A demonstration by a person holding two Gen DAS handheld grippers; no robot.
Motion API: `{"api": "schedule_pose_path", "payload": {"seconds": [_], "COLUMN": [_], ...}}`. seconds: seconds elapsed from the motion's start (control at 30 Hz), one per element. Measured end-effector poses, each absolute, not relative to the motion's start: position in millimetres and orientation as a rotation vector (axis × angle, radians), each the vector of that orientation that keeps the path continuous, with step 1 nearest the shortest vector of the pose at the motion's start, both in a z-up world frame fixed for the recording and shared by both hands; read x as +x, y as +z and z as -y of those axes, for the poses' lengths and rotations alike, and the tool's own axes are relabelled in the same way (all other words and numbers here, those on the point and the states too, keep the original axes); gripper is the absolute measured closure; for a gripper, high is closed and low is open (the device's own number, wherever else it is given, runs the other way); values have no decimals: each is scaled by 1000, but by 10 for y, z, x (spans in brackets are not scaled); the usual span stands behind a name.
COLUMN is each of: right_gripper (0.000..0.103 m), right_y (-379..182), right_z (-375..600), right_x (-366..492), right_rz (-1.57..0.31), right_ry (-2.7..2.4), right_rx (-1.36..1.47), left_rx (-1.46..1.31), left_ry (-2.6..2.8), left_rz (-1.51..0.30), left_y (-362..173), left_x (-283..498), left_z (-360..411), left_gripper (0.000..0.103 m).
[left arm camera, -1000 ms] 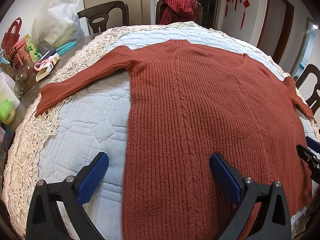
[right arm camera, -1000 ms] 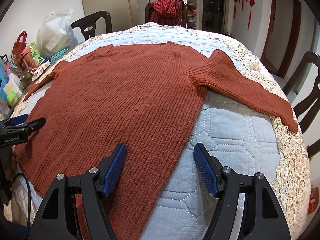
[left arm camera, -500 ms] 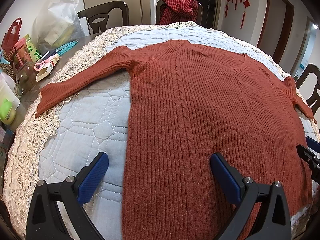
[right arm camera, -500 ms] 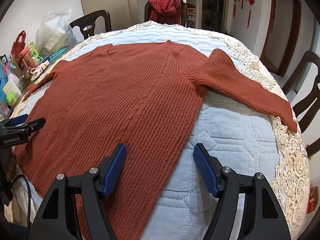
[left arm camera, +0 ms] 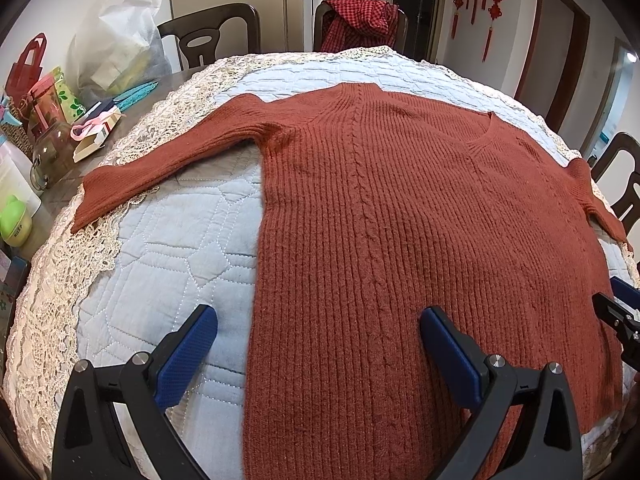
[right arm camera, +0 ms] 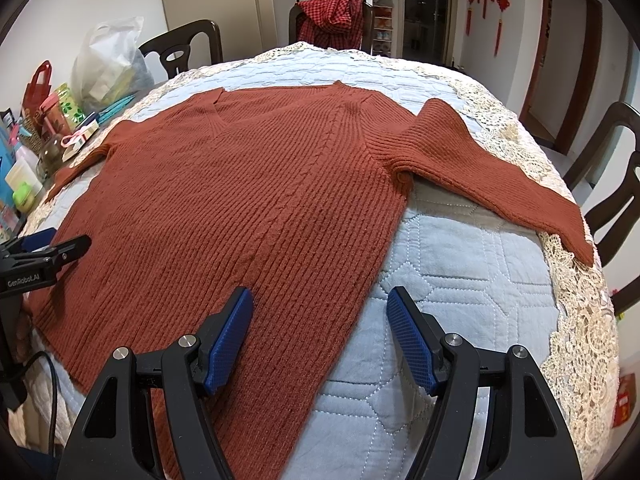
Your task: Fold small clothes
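Note:
A rust-red ribbed V-neck sweater (left arm camera: 400,220) (right arm camera: 240,208) lies flat on a pale blue quilted cloth (left arm camera: 160,260), both sleeves spread outward. My left gripper (left arm camera: 318,344) hovers open over the sweater's lower left edge, nothing between its blue pads. My right gripper (right arm camera: 320,332) is open above the lower right edge of the sweater body. The left sleeve (left arm camera: 160,160) reaches the lace border; the right sleeve (right arm camera: 500,184) runs toward the table's right edge. Each gripper shows at the side of the other's view.
Lace trim (right arm camera: 580,320) rims the quilted cloth. Clutter sits on the left: a white plastic bag (left arm camera: 116,52), a red bag (left arm camera: 28,64), a glass jar (left arm camera: 52,152), a green container (left arm camera: 14,220). Dark chairs (left arm camera: 212,32) ring the table; one holds a red checked garment (left arm camera: 360,20).
The right wrist view has risen slightly and pulled back, showing more of the sweater's hem. The left gripper and the sweater stay as they were.

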State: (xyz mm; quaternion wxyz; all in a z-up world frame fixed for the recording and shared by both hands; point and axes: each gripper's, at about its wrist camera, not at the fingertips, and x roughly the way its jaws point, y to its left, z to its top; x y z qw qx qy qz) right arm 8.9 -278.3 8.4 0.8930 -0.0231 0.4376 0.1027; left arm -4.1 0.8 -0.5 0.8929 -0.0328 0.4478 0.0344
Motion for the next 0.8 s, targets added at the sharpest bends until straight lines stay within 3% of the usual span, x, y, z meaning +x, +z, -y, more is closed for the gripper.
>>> {"api": "schedule_pose_path", "payload": {"seconds": [0.43, 0.67, 0.8], "right_gripper": [33, 33, 33], "right_y": [295, 357, 373], "right_z": [2706, 2506, 2355], "right_x": [149, 326, 426], "right_rz": [-863, -846, -840], "right_ry": [240, 289, 322], "right_rx": [-55, -71, -87], "left_rx": [-116, -196, -321], "left_ry": [90, 201, 280], "left_rz": [-885, -835, -834], "left_y": [160, 255, 201], "left_x": [62, 188, 236], "left_z": [-295, -858, -1356], "left_gripper": [6, 8, 19]}}
